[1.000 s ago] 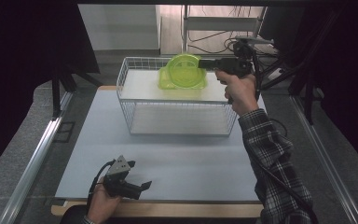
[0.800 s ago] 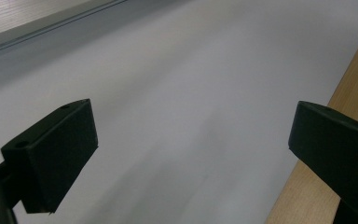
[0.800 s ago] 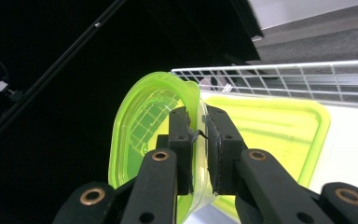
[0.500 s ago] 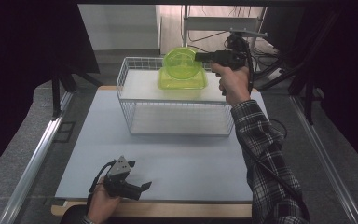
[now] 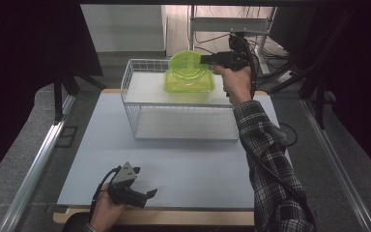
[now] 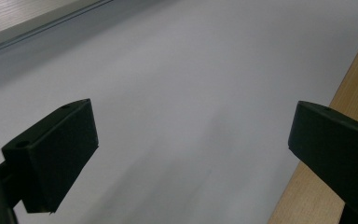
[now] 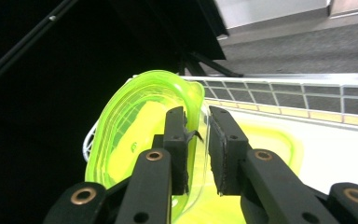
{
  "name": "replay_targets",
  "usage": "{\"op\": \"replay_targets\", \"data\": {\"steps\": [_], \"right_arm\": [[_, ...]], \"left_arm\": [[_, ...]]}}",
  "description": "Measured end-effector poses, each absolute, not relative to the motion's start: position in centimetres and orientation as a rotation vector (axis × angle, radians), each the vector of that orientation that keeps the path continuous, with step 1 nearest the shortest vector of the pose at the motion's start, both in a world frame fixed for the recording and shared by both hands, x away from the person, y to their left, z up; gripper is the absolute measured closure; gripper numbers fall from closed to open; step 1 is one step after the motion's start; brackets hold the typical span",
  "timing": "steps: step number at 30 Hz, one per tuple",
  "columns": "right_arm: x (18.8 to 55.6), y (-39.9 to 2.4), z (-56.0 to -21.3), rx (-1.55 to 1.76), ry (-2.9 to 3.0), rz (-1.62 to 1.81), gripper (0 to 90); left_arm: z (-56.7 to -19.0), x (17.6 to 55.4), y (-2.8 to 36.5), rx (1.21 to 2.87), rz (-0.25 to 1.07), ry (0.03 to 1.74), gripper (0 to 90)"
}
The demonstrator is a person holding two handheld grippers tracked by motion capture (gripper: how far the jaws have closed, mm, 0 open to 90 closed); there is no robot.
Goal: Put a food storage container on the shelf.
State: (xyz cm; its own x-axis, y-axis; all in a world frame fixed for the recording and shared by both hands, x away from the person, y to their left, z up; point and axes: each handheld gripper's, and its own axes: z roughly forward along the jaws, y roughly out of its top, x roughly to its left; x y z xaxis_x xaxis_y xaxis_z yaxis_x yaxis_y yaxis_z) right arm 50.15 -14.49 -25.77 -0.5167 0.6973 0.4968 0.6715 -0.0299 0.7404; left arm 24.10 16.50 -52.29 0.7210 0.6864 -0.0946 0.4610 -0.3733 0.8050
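Item in hand: upright green dish, translucent, standing on edge over the far end of the wire basket, its rim between the jaws of the right tongs.
Right tongs, state: jaws have just been easing apart, with the dish rim between them. In the right gripper view a narrow gap stands around the rim. I cannot tell whether the pads are pressing on it.
Left tongs, state: released and empty, jaws wide apart, low over the near edge of the desk.
Change noted: since a second ago the right hand has drifted slightly leftward in the high view, carrying the dish with it. The left hand has kept its place.
Meaning for the work: judged to be the let-go, the dish being set into the basket against its mate. Standing on edge, it may tip once freed.
Count, green dishes: two. One is upright. One is the flat green dish, lying in the basket just beneath it.
Count, wire baskets: one.
Count, tongs: two.
Count, desks: one, under a pale mat.
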Motion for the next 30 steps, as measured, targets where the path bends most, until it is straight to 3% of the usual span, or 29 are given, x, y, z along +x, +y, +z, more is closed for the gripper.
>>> {"op": "replay_targets", "data": {"steps": [11,19,30], "right_arm": [[50.7,-14.7,-26.4,1.561,2.136,1.585,67.5],[50.2,-15.0,-26.1,1.496,2.132,1.62,45.8],[49.4,-15.2,-26.2,1.372,2.198,1.623,33.6]], "left_arm": [[-52.4,24.1,16.4,2.049,0.33,0.864,1.6],[-52.4,24.1,16.4,2.057,0.329,0.86,1.7],[-52.4,24.1,16.3,2.062,0.328,0.858,1.7]]}}
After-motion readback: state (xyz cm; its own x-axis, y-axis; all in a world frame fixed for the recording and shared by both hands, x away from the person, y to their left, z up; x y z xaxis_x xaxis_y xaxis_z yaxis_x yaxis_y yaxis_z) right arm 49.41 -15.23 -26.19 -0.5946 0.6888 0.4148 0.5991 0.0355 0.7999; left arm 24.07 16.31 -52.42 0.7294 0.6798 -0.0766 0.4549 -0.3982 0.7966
